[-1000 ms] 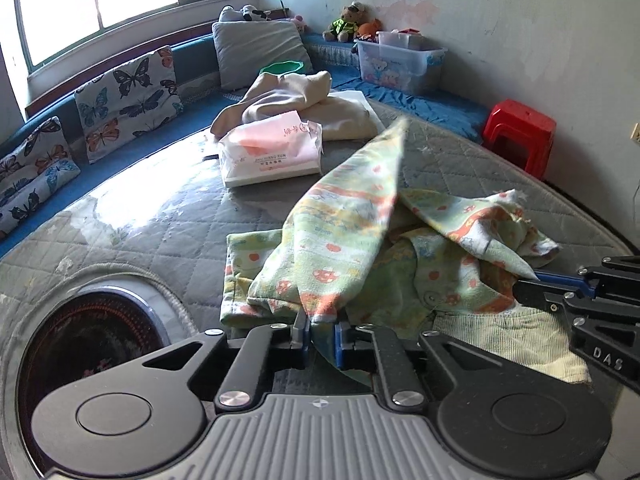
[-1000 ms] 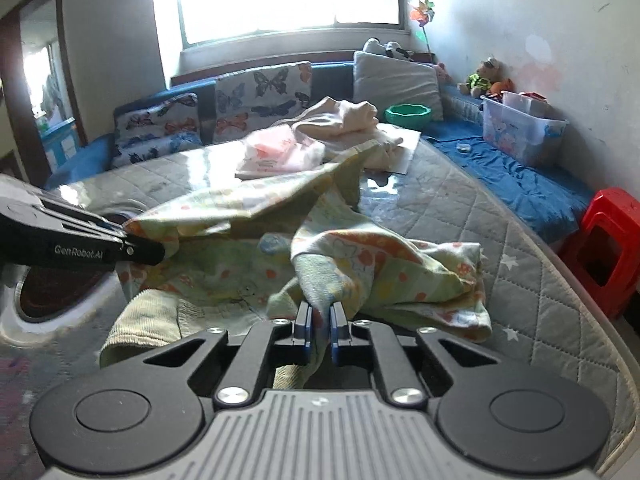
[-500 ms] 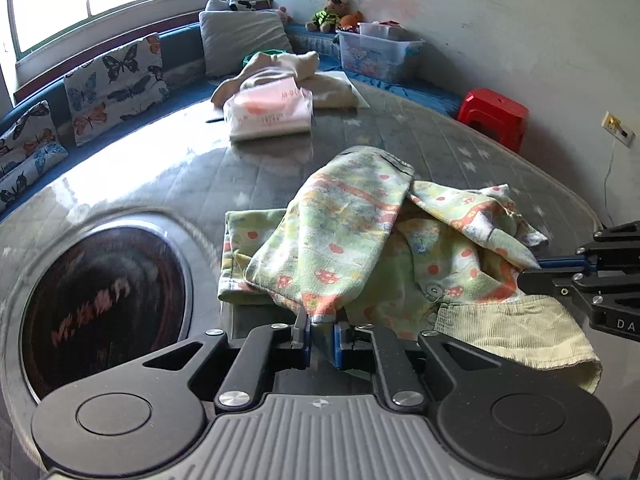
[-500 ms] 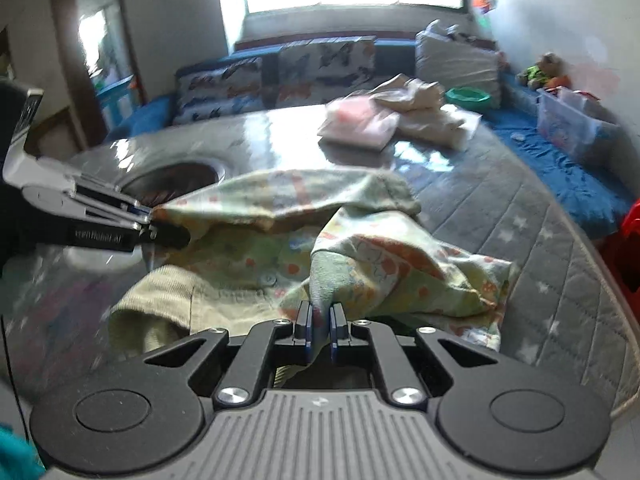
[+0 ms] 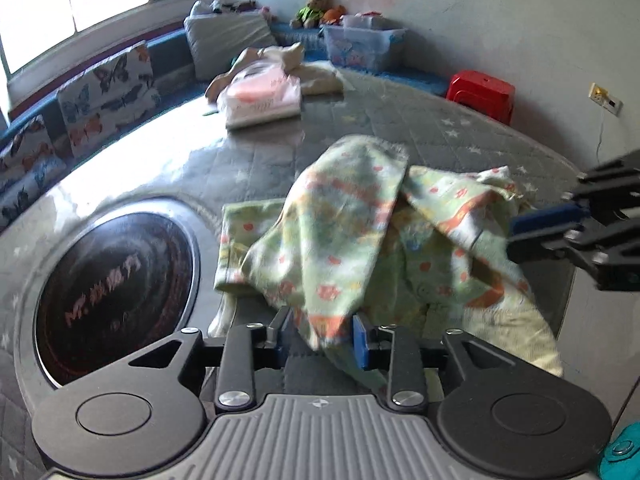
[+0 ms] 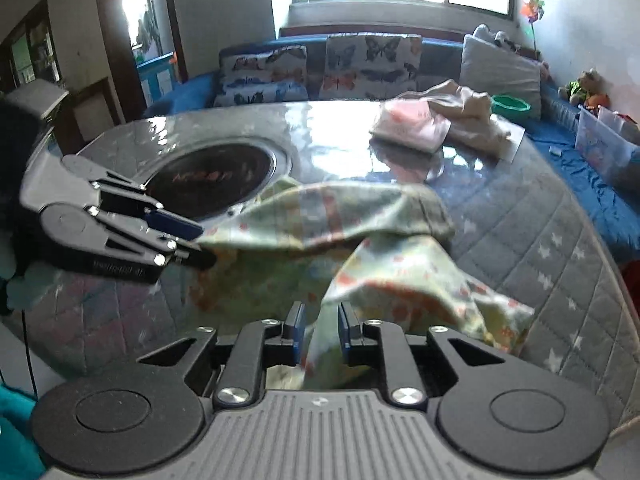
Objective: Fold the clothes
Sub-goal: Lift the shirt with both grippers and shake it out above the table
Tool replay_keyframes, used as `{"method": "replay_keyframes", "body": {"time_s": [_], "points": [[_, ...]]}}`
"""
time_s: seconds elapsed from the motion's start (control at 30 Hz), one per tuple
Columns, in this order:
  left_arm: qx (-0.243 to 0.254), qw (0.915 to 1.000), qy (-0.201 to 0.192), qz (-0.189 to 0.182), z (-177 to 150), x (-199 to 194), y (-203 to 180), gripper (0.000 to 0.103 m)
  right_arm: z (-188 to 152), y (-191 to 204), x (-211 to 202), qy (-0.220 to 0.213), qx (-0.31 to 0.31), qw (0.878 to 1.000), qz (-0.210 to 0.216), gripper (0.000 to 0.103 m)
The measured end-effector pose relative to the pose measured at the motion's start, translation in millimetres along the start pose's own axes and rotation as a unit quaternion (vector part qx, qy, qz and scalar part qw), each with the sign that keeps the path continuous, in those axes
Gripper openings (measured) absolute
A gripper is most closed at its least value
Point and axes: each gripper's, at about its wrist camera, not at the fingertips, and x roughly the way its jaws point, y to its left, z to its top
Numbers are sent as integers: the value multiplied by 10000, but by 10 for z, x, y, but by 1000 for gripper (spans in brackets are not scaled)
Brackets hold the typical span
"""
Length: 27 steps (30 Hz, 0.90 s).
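Lying in a loose heap on the grey quilted surface (image 5: 120, 184), the green printed garment (image 5: 360, 240) has one sleeve-like flap thrown across its middle. Cloth hangs between the parted blue pads of both pairs of tongs: the left tongs (image 5: 322, 334) stand fairly wide with a hem drooping through the gap, and the right tongs (image 6: 320, 328) stand narrower around a fold, neither visibly clamping. By the look of it, an early fold is being let go, with the flaps laid inward but bunched. The next move likely calls for drawing both tongs clear without dragging the fabric, then taking a fresh edge to flatten and fold again. Beside the garment, a dark round inset (image 5: 116, 284) in the surface bears reddish lettering too blurred to read. Farther off lie a pink plastic-wrapped pack (image 5: 264, 100) and a beige cloth pile (image 6: 464, 116); faint print on the left tongs' side, seen from the right camera, is also illegible.
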Motion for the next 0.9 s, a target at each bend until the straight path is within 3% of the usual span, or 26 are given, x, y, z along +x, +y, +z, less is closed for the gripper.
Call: {"method": "replay_keyframes", "body": {"time_s": [0.07, 0.37, 0.83, 0.9], "points": [[62, 9999, -105, -7, 69, 6, -39, 34, 64, -40, 74, -65, 83, 9999, -91, 31], [220, 9991, -324, -187, 430, 251, -224, 34, 126, -199, 517, -45, 369, 9992, -171, 34], [535, 9976, -59, -430, 680, 892, -447, 34, -37, -394, 629, 31, 714, 9973, -184, 31], [491, 9978, -28, -445, 690, 942, -421, 29, -41, -400, 630, 23, 715, 9973, -175, 31]]}}
